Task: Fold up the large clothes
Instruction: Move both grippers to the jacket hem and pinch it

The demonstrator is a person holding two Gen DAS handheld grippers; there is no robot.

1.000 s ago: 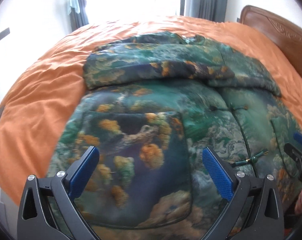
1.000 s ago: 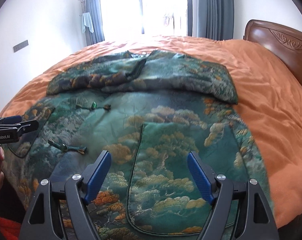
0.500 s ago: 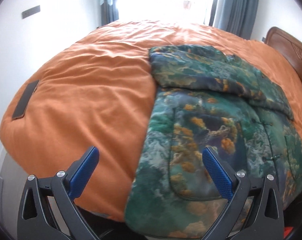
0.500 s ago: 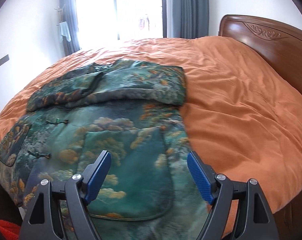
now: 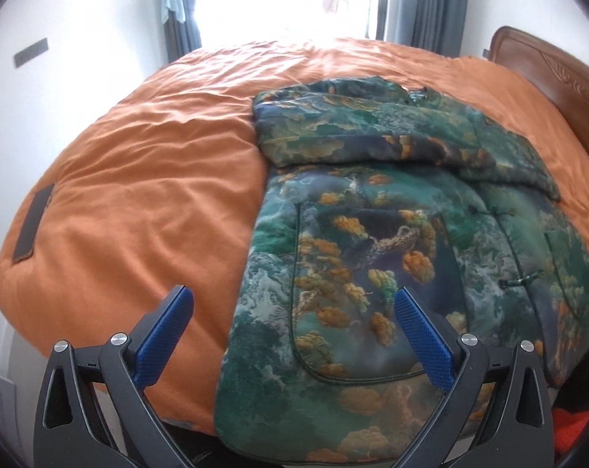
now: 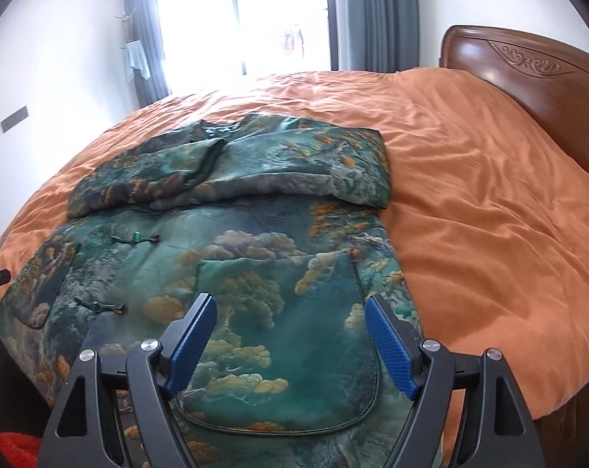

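Jacket (image 5: 392,241) fabric, a padded green garment printed with orange and gold clouds and trees, lies under both grippers, and neither one holds it. The left gripper (image 5: 292,337) hovers with its blue-padded fingers (image 5: 421,345) spread wide apart and nothing between them; one finger hangs over the jacket's left patch pocket (image 5: 368,292), the other over bare orange duvet (image 5: 146,179) beside the garment's left side. The right gripper (image 6: 290,345) is likewise spread wide and empty, its fingers (image 6: 388,351) framing the right patch pocket (image 6: 286,339) from above.

The jacket lies face up at the near edge of the bed (image 6: 489,202), its hem draping over that edge toward the cameras. Dark knot-style fasteners (image 6: 134,238) run along the front closure between the two pockets. Both sleeves (image 6: 236,167) are folded in across the chest, forming a thick band across the upper part of the garment, with the collar beyond them toward the far edge of the bed.

The orange duvet is rumpled and covers the whole bed. A carved wooden headboard (image 6: 528,74) stands along the bed's right edge. Beyond the far edge are a bright window (image 6: 240,19) with grey curtains (image 6: 376,15) and white walls.
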